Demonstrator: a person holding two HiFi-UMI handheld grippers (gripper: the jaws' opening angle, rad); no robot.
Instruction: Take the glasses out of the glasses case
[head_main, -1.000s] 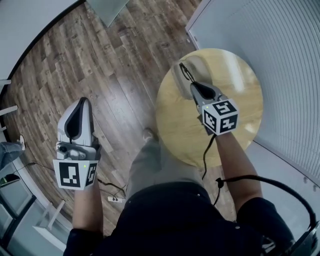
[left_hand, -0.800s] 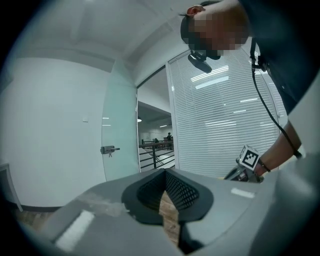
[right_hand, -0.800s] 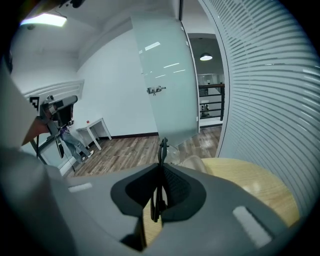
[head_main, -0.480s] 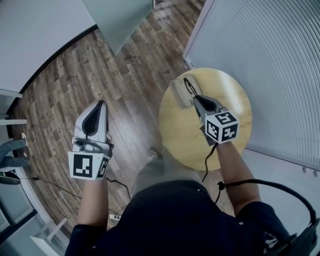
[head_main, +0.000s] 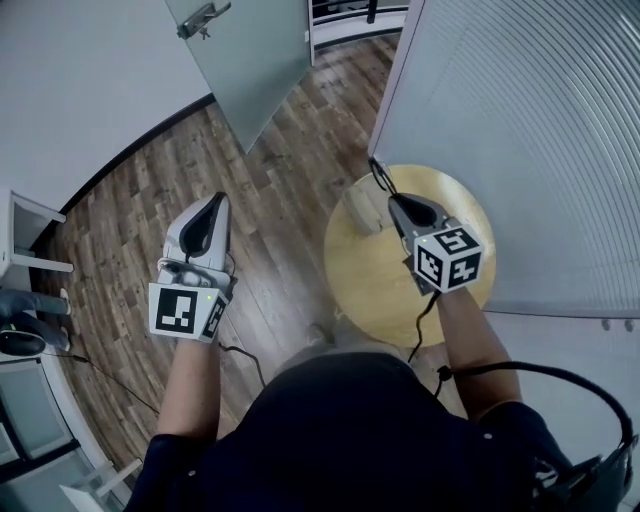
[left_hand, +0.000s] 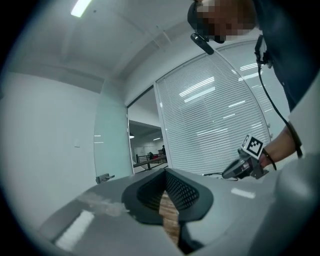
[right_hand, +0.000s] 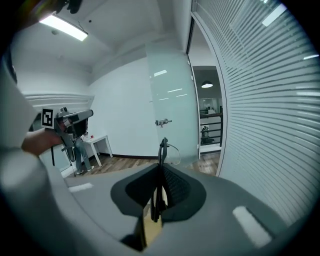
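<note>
Left gripper (head_main: 213, 203) hangs over bare wood floor (head_main: 270, 200), open room all round it. Wide floor gap between it and round table (head_main: 400, 300). Right gripper (head_main: 393, 203) sits above table's far part, case (head_main: 362, 215) on the top just beside it. Glasses (head_main: 378, 178) in its jaws stick out ahead, near blinds wall (head_main: 520, 120), which blocks right and far side behind table. Glass door (head_main: 255, 60) closes off far end of floor. White table (head_main: 25, 235) and a person (head_main: 25, 303) block far left. Cable (head_main: 425, 310) trails from right gripper along the arm
</note>
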